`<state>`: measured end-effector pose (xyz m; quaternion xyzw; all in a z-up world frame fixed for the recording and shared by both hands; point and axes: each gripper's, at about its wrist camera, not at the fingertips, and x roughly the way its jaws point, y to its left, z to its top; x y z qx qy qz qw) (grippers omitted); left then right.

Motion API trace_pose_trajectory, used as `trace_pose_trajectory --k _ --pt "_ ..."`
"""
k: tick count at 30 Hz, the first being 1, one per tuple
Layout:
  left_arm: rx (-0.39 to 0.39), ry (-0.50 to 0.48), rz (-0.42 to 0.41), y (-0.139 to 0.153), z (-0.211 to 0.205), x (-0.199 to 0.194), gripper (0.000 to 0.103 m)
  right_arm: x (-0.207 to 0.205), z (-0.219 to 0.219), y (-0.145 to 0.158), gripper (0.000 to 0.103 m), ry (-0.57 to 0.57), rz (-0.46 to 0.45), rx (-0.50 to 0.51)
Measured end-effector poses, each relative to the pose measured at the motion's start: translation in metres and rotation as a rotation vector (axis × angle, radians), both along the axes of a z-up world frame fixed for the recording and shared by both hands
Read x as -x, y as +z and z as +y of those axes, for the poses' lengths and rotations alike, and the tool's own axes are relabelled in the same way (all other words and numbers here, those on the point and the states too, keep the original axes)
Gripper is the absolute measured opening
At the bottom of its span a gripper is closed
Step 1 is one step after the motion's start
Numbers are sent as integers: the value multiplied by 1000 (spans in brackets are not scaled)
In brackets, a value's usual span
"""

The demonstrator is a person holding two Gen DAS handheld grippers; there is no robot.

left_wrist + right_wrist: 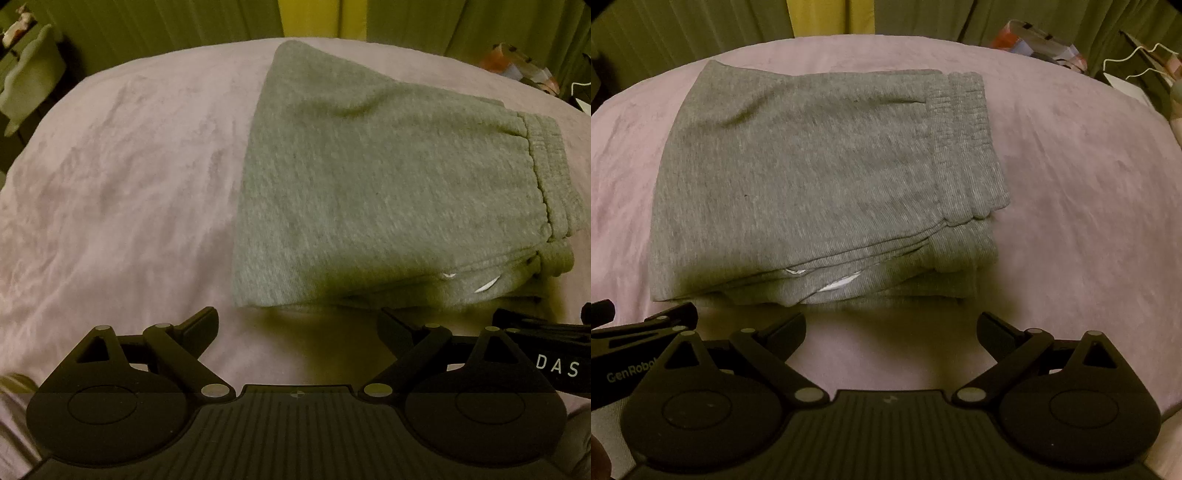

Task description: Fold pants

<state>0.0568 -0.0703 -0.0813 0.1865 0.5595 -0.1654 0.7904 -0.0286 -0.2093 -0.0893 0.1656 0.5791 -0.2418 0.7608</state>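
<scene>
Left wrist: left gripper (297, 326) fingers wide apart, empty, near folded pants (388, 192); right gripper (892, 330) same.

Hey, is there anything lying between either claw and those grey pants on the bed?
Nothing visible. Only bare pink bedspread separates the open right claw from the near edge of the folded grey sweatpants. The open left claw faces the same edge across a similar clear strip.

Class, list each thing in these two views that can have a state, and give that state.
Grey pants: folded into a layered stack, lying flat on the pink blanket.
Left hand-held gripper: open, holding nothing.
Right hand-held gripper: open, holding nothing.
</scene>
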Motion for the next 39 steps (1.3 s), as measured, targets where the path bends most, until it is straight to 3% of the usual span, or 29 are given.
trace_pose_trajectory --k 39 --pt "-11 -1 18 -5 -5 -2 96 -2 -6 -4 99 -3 8 -9"
